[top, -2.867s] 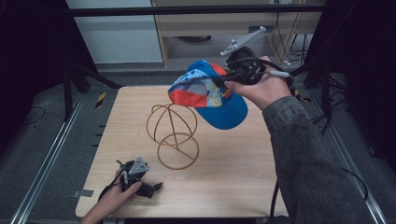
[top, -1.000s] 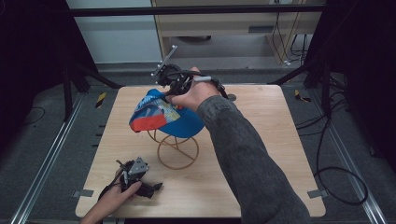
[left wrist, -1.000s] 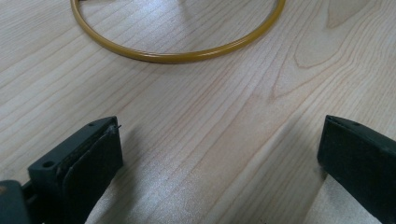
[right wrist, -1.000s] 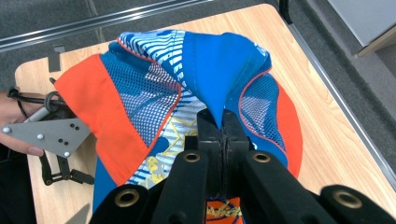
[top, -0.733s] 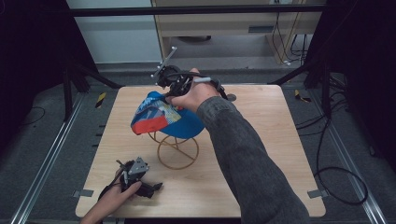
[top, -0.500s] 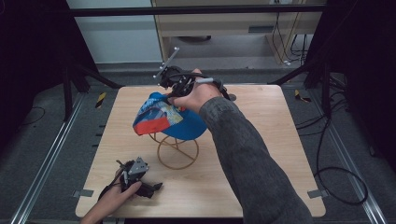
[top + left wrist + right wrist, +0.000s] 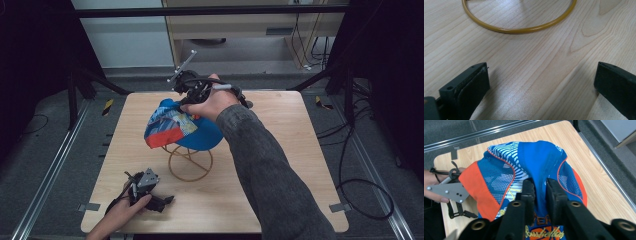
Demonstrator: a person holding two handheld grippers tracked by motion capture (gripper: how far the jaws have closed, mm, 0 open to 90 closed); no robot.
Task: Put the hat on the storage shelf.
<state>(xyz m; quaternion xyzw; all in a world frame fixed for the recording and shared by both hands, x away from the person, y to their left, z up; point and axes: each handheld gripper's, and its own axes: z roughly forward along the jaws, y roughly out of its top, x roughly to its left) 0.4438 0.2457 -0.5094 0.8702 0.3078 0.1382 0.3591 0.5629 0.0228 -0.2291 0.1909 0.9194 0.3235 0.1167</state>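
Our right gripper [image 7: 539, 188] pinches the cap [image 7: 541, 157]; our left gripper [image 7: 541, 82] is open. The cap could slip off the stand [image 7: 190, 162].

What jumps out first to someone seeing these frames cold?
The bright blue, orange and white mesh cap, pinched in the right gripper and draped over the top of a gold wire hat stand mid-table. Next, the grey-sleeved right arm reaching diagonally across the pale wooden table. The left gripper sits open, low over the wood at the near left corner, the stand's ring base just ahead of it.
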